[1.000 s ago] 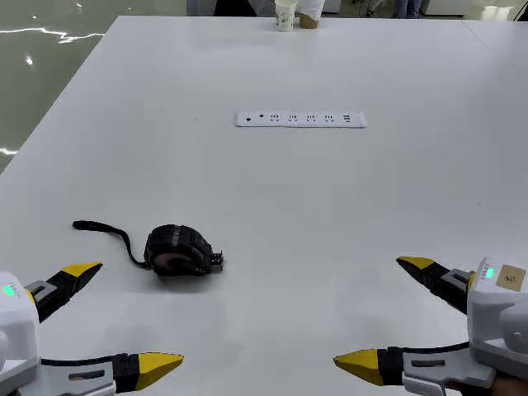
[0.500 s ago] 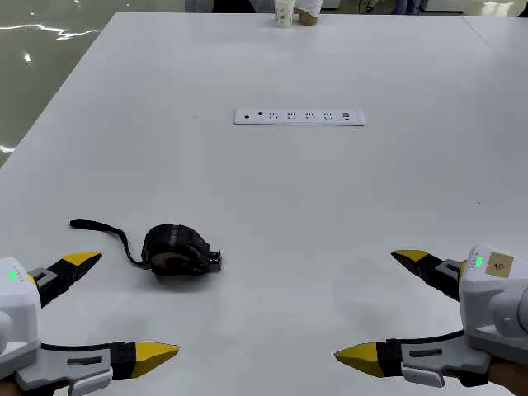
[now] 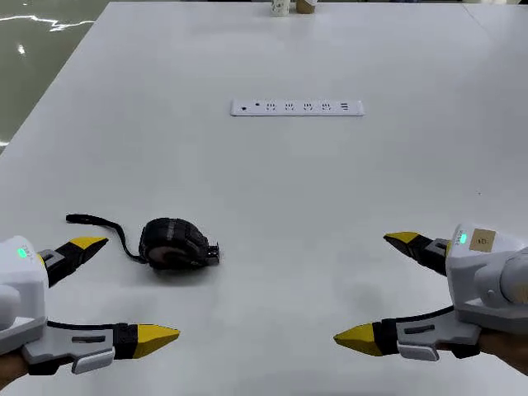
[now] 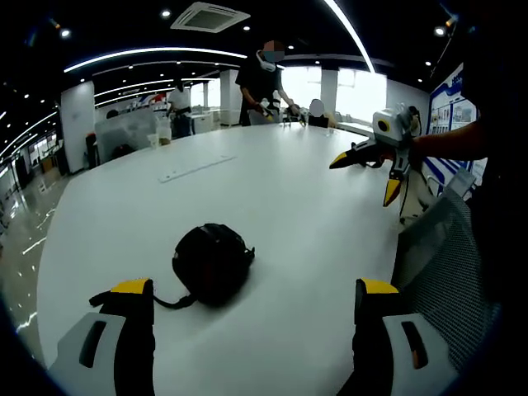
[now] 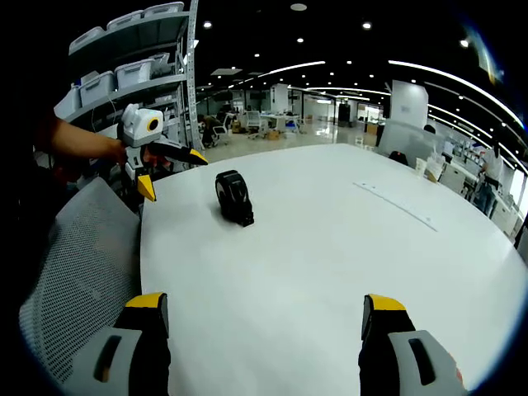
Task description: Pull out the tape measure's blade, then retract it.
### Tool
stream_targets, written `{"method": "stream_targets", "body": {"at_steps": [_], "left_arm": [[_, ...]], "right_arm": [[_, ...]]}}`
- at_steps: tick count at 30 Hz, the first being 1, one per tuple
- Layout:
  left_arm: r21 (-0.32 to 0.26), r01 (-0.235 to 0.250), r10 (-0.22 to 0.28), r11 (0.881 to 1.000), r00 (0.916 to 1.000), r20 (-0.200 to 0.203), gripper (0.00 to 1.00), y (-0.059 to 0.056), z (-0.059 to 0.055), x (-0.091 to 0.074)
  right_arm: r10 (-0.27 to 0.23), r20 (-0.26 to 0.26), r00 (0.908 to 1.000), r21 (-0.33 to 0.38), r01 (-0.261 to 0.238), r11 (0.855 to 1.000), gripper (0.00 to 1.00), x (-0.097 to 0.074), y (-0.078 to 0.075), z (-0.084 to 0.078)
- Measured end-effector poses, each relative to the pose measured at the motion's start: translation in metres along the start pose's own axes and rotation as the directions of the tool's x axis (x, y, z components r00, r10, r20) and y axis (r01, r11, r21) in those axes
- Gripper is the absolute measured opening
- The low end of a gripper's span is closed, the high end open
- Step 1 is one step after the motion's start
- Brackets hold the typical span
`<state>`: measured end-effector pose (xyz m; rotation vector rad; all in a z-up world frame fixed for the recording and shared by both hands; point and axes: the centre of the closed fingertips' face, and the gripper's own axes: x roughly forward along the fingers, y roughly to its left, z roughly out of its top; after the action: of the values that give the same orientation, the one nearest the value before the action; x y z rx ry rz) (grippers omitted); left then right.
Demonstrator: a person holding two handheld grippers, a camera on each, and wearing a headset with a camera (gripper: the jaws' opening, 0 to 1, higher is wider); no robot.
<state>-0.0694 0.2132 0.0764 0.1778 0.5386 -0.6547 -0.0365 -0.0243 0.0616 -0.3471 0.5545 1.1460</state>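
Observation:
A black tape measure lies on the white table, its black wrist strap trailing left. Its blade is fully in. My left gripper hovers open at the near left, just short of the tape measure, which sits ahead of its jaws. Open too, my right gripper hangs at the near right, far from the tape measure. From each gripper view I see the other one: the right gripper and the left gripper. Nothing is held.
A white power strip lies across the middle of the table. Paper cups stand at the far edge. A person stands beyond the table's far end. A grey mesh chair back is near the table's front edge.
The head camera has tipped down a little, so everything sits slightly higher. Both grippers have edged forward and inward a bit. The tape measure has not moved.

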Motion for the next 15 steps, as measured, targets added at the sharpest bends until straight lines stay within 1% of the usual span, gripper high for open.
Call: {"method": "stream_targets", "body": {"at_steps": [5, 6, 8, 12, 15], "left_arm": [[0.018, 0.016, -0.016, 1.0, 0.9998, -0.012, 0.99, 0.004, 0.0, 0.004], [0.027, 0.021, -0.02, 0.999, 0.9995, -0.022, 0.99, 0.006, -0.001, 0.004], [0.038, 0.028, -0.027, 0.999, 0.9992, -0.031, 0.99, 0.008, -0.002, 0.006], [0.054, 0.033, -0.031, 0.998, 0.9987, -0.04, 0.99, 0.013, -0.001, 0.007], [0.064, 0.046, -0.043, 0.997, 0.9981, -0.045, 0.97, 0.017, 0.0, 0.009]], "right_arm": [[0.017, -0.015, 0.9997, -0.014, -0.017, 1.0, 0.96, 0.005, -0.003, -0.001], [0.022, -0.015, 0.9996, -0.017, -0.022, 1.0, 0.95, 0.006, -0.003, -0.001], [0.03, -0.018, 0.9994, -0.027, -0.031, 0.999, 0.94, 0.009, -0.004, 0.0], [0.043, -0.02, 0.9989, -0.043, -0.044, 0.998, 0.92, 0.013, -0.005, 0.002], [0.048, -0.02, 0.9986, -0.054, -0.049, 0.997, 0.91, 0.016, -0.008, 0.003]]}}
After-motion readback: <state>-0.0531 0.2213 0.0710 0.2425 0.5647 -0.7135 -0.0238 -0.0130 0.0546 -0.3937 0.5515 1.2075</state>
